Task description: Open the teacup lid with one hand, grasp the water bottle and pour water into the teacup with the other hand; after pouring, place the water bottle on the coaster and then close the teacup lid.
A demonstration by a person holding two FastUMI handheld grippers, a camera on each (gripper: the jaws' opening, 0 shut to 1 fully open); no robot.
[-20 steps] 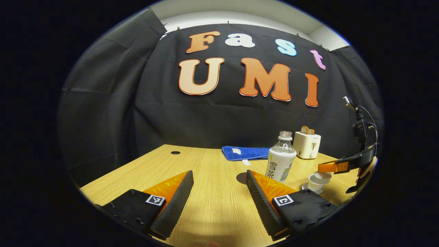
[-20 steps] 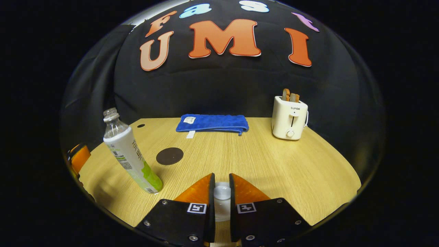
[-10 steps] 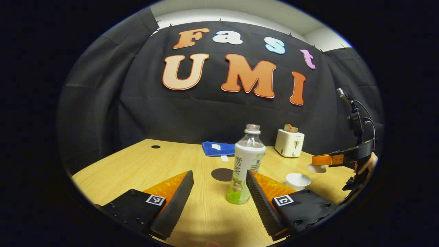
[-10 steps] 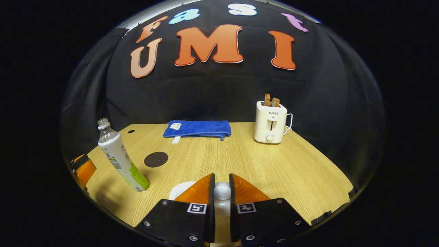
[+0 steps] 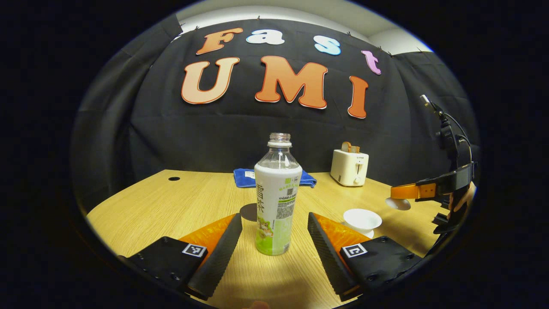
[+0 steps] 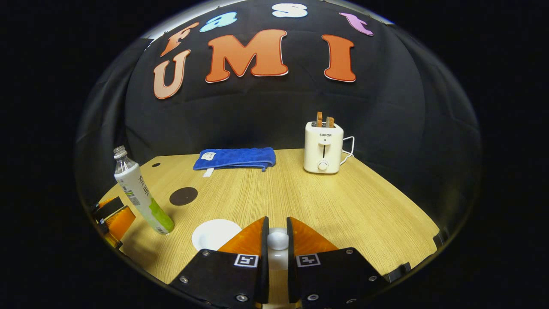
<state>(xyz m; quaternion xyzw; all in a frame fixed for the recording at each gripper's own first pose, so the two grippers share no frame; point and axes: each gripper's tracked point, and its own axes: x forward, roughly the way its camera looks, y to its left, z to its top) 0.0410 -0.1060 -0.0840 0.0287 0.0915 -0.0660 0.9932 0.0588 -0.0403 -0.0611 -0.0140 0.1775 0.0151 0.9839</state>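
Table [image 6: 326, 206]: pale wood-grain top, smooth, satin sheen w/ soft light patches. Water bottle [image 5: 276, 197]: clear plastic at neck and shoulder, glossy; lower body in a printed wrap, smooth, semi-gloss. Teacup [image 5: 362, 219]: white, glazed-looking, smooth, prob. ceramic. Teacup lid [image 6: 278, 240]: same white glossy finish, rounded knob catching light. Coaster [image 6: 183, 196]: dark disc, flat, matt; material can't be told. Towel [image 6: 236, 158]: blue cloth, nubby quilted texture, matt, w/ small sewn label. Toaster [image 6: 323, 147]: cream plastic-looking shell, smooth, low gloss. Left gripper [image 5: 274, 246]: finger faces ribbed and matt; bodies matt plastic-looking w/ screw heads. Booth wall: black cloth, matt, creased.
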